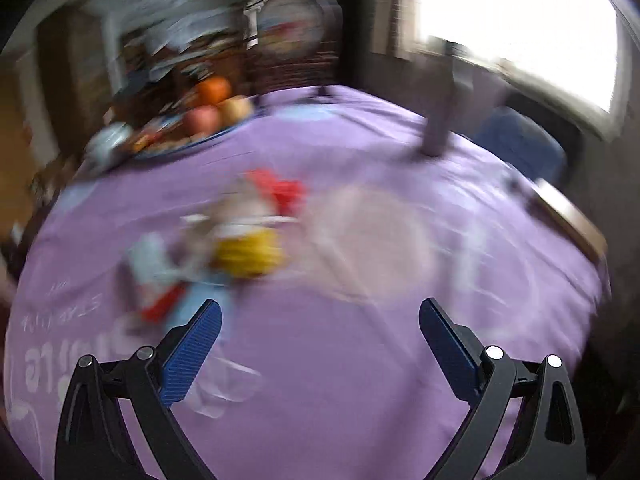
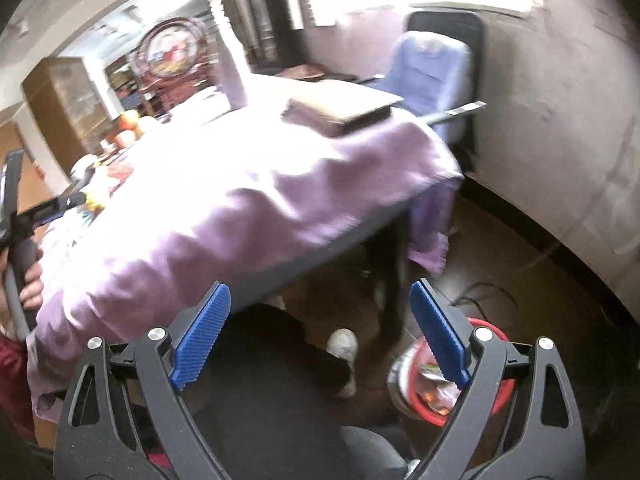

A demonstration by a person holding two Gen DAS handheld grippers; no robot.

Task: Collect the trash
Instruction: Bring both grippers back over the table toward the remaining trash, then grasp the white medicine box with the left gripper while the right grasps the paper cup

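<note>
A blurred heap of wrappers (image 1: pixel 224 248) lies mid-table on the purple cloth (image 1: pixel 360 380), so I judge most collecting remains. My left gripper (image 1: pixel 320 312) hovers near it, jaws spread, empty. My right gripper (image 2: pixel 320 296), also agape, hangs over the red-rimmed bin (image 2: pixel 496 400) holding some scraps.

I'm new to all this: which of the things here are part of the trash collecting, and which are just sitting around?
Part of the job:
- wrapper pile on the table
- red-rimmed trash bin on the floor
- left claw, open
- right claw, open

Just lying about:
- fruit plate
- blue chair
- purple tablecloth
</note>
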